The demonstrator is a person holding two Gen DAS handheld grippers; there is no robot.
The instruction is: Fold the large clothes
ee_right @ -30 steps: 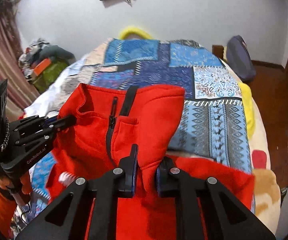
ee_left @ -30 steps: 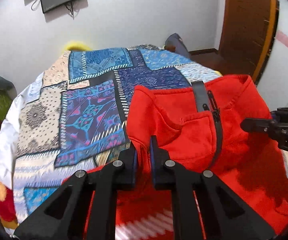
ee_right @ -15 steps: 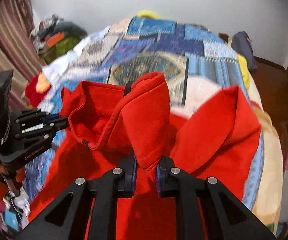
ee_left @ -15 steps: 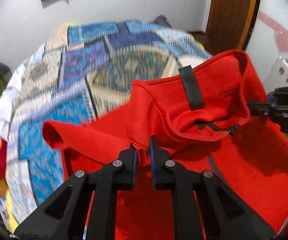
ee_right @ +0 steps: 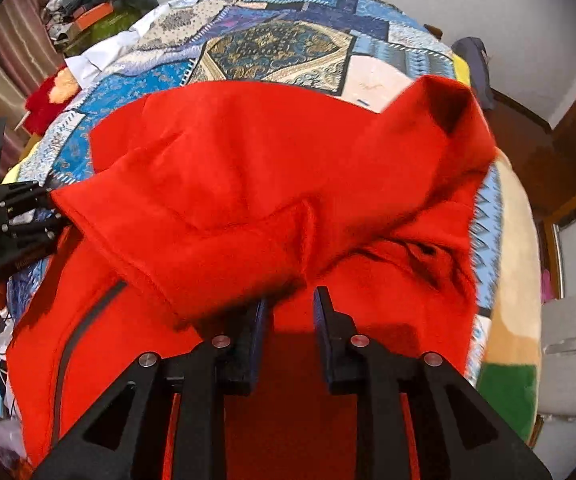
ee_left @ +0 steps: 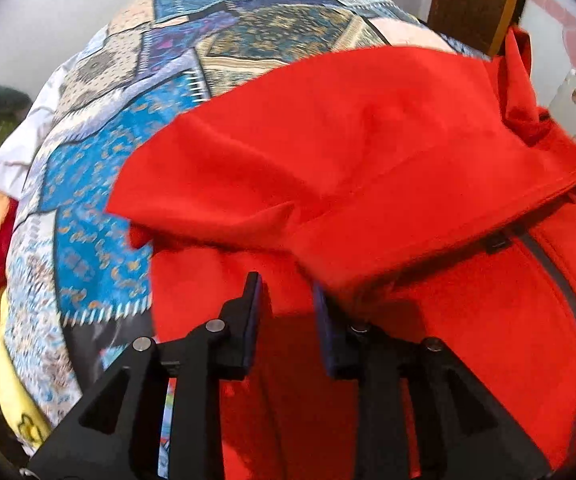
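A large red zip-front jacket (ee_left: 367,168) lies on the patchwork bedspread (ee_left: 100,208), its upper part folded down over its lower part. My left gripper (ee_left: 288,288) points down over the near edge of that fold. Its jaws are opening, with only the lower red layer showing in the gap. My right gripper (ee_right: 291,300) stands the same way over the red jacket (ee_right: 248,168); its jaws are opening too, and the fold's edge drapes beside its left finger. In the right wrist view the left gripper (ee_right: 44,204) shows at the jacket's left edge.
The patchwork bedspread (ee_right: 276,48) extends beyond the jacket to a white wall. A pile of clothes and boxes (ee_right: 100,8) sits at the far left, a dark bag (ee_right: 475,56) at the far right of the bed. A brown wooden door (ee_left: 471,0) stands by the bed.
Both grippers carried the jacket's upper edge toward the near side and down, laying it over the lower part. Both pairs of jaws, shut on red fabric before, now stand apart.
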